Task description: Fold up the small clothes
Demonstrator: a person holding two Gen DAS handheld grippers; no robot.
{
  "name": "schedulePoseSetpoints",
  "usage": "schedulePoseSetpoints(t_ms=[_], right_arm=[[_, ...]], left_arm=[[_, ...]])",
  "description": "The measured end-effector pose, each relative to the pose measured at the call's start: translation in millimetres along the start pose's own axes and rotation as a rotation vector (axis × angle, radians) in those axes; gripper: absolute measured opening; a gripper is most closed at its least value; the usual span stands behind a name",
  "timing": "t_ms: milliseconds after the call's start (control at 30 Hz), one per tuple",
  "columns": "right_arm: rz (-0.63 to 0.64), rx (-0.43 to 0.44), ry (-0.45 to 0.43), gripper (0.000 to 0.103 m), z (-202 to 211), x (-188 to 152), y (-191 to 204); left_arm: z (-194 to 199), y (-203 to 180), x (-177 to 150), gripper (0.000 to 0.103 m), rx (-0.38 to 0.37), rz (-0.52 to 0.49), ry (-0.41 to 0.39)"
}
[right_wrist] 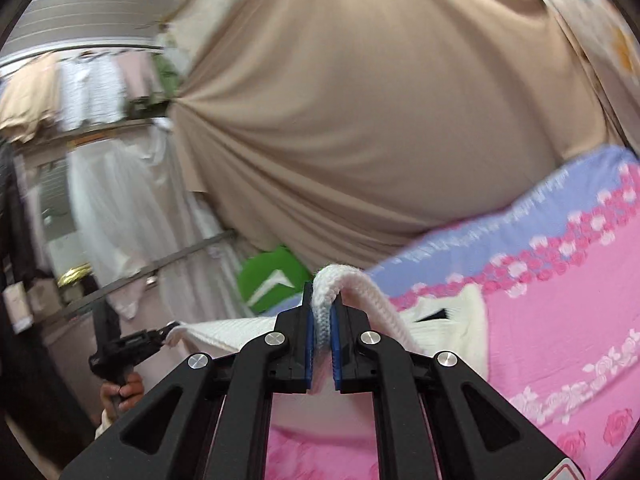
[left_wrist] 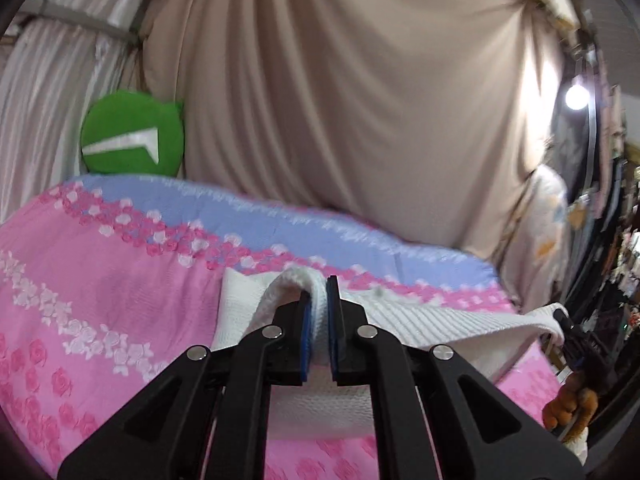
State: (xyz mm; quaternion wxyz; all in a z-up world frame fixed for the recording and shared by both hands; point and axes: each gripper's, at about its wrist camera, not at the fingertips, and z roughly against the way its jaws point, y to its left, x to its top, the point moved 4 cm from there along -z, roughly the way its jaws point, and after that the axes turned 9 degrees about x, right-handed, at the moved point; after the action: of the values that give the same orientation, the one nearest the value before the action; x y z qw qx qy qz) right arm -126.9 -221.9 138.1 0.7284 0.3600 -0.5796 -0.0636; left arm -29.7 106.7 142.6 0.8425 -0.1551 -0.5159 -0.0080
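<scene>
Right now both claws are clamped on a white knitted garment [left_wrist: 420, 320], each pinching a thick ribbed edge of it between blue pads. In the left wrist view the left claw [left_wrist: 319, 292] sits at the lower middle of the frame with a fold of the white knit humped up over its tips, and the cloth stretches away to the right edge, where the right claw [left_wrist: 562, 320] grips its far corner; an orange-brown gloved hand [left_wrist: 568, 404] shows just below that. In the right wrist view the right claw [right_wrist: 322, 300] is likewise at the lower middle, closed on a bunched ridge of the knit, and the garment runs off to the left, where the left claw [right_wrist: 168, 330] holds the other end, with a hand [right_wrist: 120, 394] on the handle beneath. The garment hangs taut between the two claws, its lower part draping down toward the bed [left_wrist: 100, 280], which is covered in a pink sheet with rose bands and a lilac strip along the far side. Behind the bed hangs a big beige curtain [left_wrist: 340, 100], and a green round cushion [left_wrist: 132, 140] with a white mark sits at the left of the left wrist view. A bright lamp [left_wrist: 576, 96] glares at the upper right there.
</scene>
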Motion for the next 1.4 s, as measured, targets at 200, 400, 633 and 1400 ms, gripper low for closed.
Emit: schedulePoseSetpoints(t_ms=[200, 400, 633, 1400], right_arm=[[-0.260, -0.144, 0.146, 0.007, -101, -4, -120], [-0.359, -0.259, 0.251, 0.007, -153, -26, -193], [-0.310, -0.223, 0.173, 0.009, -141, -28, -192], [-0.118, -0.392, 0.331, 0.055, -43, -113, -98]], left_arm=[[-142, 14, -6, 0.006, 0.161, -0.006, 0.187], [-220, 30, -31, 0.007, 0.222, -0.014, 0.294], [-235, 37, -48, 0.014, 0.199, -0.010, 0.260], [-100, 63, -122, 0.058, 0.084, 0.132, 0.376]])
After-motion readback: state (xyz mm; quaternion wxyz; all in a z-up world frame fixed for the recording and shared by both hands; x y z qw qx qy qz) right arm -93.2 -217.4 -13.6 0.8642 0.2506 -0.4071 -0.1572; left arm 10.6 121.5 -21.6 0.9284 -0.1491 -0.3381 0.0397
